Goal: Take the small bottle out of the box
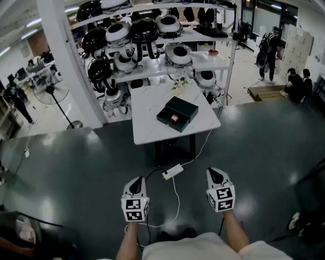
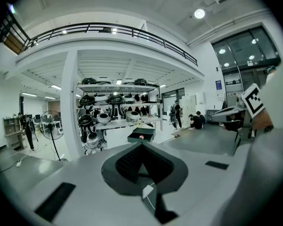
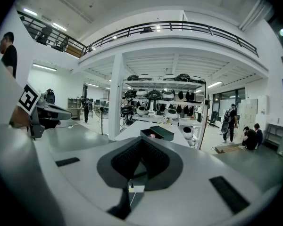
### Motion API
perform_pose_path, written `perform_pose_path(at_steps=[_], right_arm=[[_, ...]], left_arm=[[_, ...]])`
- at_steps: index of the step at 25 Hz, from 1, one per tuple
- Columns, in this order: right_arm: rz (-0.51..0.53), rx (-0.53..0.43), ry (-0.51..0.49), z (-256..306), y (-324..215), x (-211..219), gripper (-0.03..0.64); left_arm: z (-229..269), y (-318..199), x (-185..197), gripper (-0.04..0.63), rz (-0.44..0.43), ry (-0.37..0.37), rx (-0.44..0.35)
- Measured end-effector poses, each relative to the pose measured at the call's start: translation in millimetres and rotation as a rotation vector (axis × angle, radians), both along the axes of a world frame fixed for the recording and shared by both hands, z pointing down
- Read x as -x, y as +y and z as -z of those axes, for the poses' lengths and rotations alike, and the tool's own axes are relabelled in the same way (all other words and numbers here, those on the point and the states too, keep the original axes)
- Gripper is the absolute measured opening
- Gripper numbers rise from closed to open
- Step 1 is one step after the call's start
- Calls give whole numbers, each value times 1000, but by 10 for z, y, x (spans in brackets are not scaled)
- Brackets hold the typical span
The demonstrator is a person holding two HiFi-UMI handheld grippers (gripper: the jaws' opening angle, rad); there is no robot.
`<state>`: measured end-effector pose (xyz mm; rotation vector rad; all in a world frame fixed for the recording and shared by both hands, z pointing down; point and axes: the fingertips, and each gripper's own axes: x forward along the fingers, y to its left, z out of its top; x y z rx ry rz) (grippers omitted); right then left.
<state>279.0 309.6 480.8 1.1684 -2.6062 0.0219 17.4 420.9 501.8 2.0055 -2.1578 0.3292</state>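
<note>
A black box lies open on the white table, well ahead of me. Inside it shows a small red-and-white thing, probably the small bottle; it is too small to tell more. My left gripper and right gripper hang side by side over the dark floor, far short of the table. Both point toward the box, with their jaws met at the tips and nothing between them. The left gripper view shows the box beyond the shut jaw tips. The right gripper view shows the box past its shut tips.
A white power strip and its cable lie on the floor between me and the table. Behind the table stand shelves full of black-and-white devices. A white pillar and a fan stand left; people are far right.
</note>
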Motion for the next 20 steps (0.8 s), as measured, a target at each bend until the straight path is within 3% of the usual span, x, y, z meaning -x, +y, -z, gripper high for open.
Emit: perform_pose_path(at_steps=[20], right_arm=[[73, 35, -22, -75, -84, -466, 20]], left_arm=[[93, -66, -612, 18, 40, -20, 9]])
